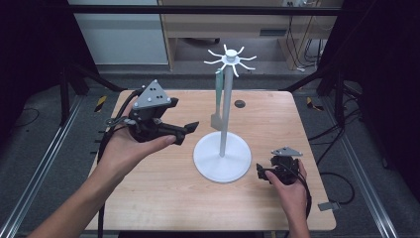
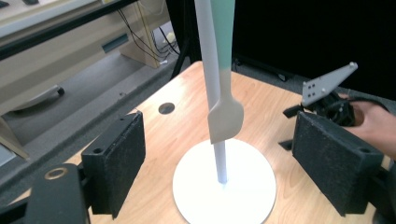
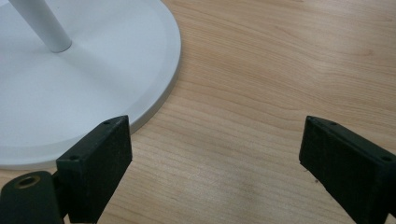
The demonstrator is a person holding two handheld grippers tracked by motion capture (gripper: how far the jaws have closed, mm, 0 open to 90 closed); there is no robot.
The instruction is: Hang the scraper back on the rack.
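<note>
Both held wide open and empty: left gripper [image 1: 185,130] at nine o'clock of white stand [image 1: 222,158] with hanging spatula [image 1: 217,119], right gripper [image 1: 262,171] at four o'clock, on wooden table [image 1: 163,198].

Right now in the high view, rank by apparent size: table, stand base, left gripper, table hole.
1. table
2. stand base
3. left gripper, raised nearer the camera, so it may look larger than it is; close to the base, unsure
4. hole
</note>
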